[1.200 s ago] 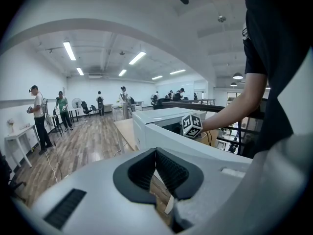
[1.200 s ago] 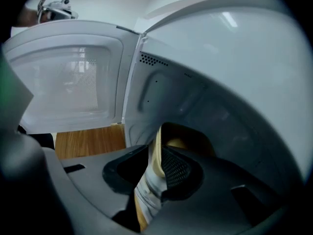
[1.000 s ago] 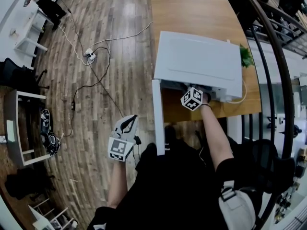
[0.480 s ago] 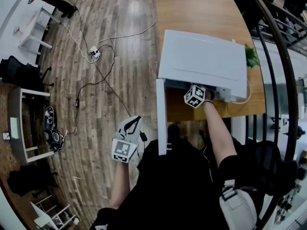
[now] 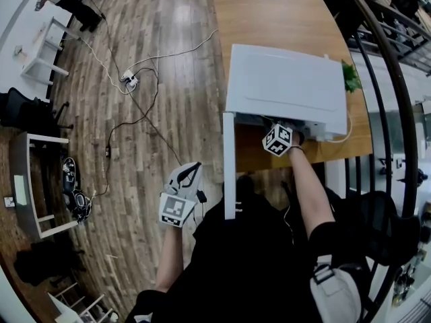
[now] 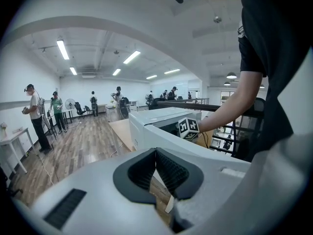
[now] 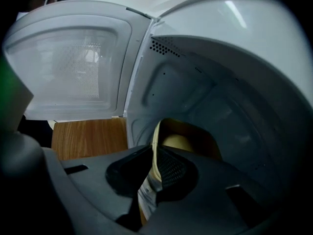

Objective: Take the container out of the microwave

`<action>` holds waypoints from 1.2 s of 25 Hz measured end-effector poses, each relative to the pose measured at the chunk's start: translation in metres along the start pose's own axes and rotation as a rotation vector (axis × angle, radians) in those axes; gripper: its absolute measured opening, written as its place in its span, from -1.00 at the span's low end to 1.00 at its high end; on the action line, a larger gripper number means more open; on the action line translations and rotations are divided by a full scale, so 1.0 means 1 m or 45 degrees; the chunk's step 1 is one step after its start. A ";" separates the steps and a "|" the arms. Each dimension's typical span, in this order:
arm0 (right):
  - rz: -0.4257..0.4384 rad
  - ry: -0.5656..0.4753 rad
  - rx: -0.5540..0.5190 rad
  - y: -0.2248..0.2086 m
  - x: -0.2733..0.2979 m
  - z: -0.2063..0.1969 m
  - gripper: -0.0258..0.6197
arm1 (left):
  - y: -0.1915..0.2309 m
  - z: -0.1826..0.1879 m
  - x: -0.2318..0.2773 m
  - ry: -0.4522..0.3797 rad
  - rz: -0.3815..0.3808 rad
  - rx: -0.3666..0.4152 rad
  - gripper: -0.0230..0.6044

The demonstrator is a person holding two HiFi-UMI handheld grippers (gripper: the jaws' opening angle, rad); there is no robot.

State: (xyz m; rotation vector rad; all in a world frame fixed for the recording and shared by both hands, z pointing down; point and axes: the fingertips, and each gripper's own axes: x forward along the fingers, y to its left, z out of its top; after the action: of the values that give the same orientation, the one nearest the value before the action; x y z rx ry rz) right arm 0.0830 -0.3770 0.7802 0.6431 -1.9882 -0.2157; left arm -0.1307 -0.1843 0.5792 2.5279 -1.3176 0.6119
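A white microwave stands on a wooden table with its door swung open toward me. My right arm reaches into the cavity; only that gripper's marker cube shows at the opening. In the right gripper view, a tan container sits on the cavity floor. My right gripper has just been closing, and its pads pinch the container's cream rim. My left gripper hangs left of the door over the floor, shut with nothing in it.
Cables and a power strip lie on the wood floor to the left. A green plant sits by the microwave's right side, and a black railing runs beyond it. Several people stand far off in the left gripper view.
The picture has shifted slightly. Both grippers keep their places relative to the microwave and its open door.
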 end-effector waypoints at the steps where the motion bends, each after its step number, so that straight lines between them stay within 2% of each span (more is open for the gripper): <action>1: -0.005 0.002 0.004 0.001 -0.002 0.000 -0.83 | 0.002 0.004 0.002 -0.015 -0.009 0.014 -0.92; 12: -0.081 0.014 0.102 0.012 -0.030 0.011 -0.83 | 0.003 0.009 0.005 -0.086 -0.127 0.079 -0.92; 21: -0.118 0.037 0.139 0.030 -0.051 0.008 -0.83 | 0.001 -0.001 -0.001 -0.083 -0.176 0.066 -0.92; 24: -0.137 0.039 0.147 0.034 -0.060 0.006 -0.83 | 0.000 0.002 -0.004 -0.119 -0.190 0.103 -0.92; 30: -0.132 0.046 0.165 0.053 -0.067 0.004 -0.83 | 0.005 -0.003 -0.010 -0.112 -0.206 0.125 -0.92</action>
State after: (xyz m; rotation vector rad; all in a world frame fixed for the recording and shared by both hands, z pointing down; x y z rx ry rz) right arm 0.0861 -0.2973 0.7483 0.8288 -1.9475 -0.1376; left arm -0.1405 -0.1788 0.5769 2.7361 -1.1199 0.5501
